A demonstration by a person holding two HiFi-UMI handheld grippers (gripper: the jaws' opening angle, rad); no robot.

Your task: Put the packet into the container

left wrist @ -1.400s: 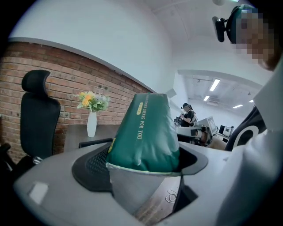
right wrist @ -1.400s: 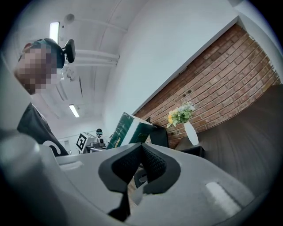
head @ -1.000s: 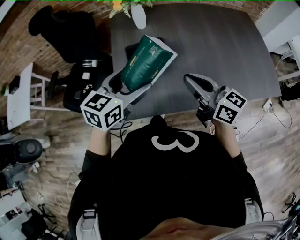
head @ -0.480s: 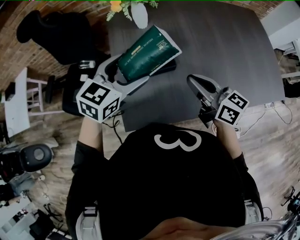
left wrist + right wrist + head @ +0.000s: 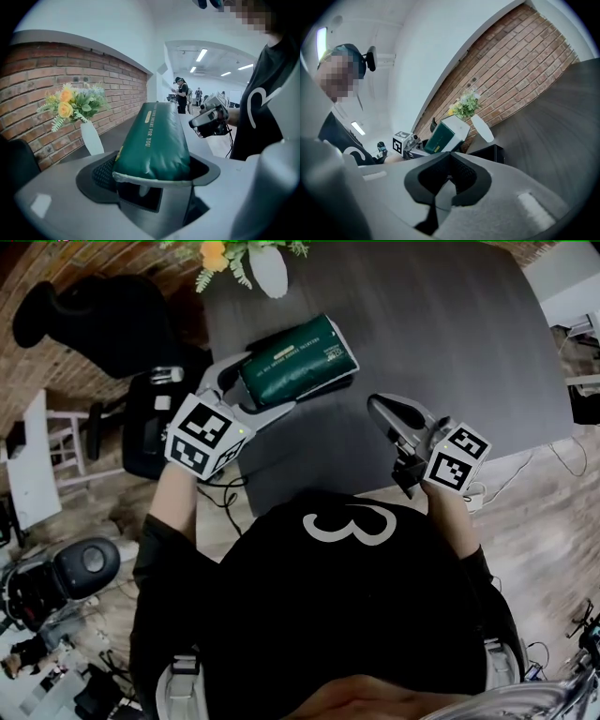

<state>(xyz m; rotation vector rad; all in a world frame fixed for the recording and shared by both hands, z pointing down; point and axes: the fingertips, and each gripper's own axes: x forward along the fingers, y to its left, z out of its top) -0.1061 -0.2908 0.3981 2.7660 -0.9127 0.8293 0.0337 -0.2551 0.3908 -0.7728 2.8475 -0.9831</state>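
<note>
A dark green packet [image 5: 298, 360] with a white end is clamped at its near end by my left gripper [image 5: 251, 390], which is shut on it. The packet lies tilted over a black container [image 5: 269, 339] on the dark table [image 5: 441, 324]; only the container's edges show around it. In the left gripper view the packet [image 5: 154, 140] rises out from between the jaws of the left gripper [image 5: 152, 177]. My right gripper [image 5: 382, 407] hovers over the table's near edge, shut and empty. In the right gripper view, past the right gripper [image 5: 449, 180], I see the packet [image 5: 443, 133] and the container [image 5: 487, 152].
A white vase [image 5: 269, 270] with yellow flowers stands at the table's far edge, just beyond the container. A black office chair [image 5: 112, 310] and a white stool [image 5: 33, 460] stand on the wooden floor to the left. People [image 5: 182, 93] stand far off in the room.
My left gripper has swung the packet from pointing steeply up to lying flatter over the black container. The right gripper has stayed almost still.
</note>
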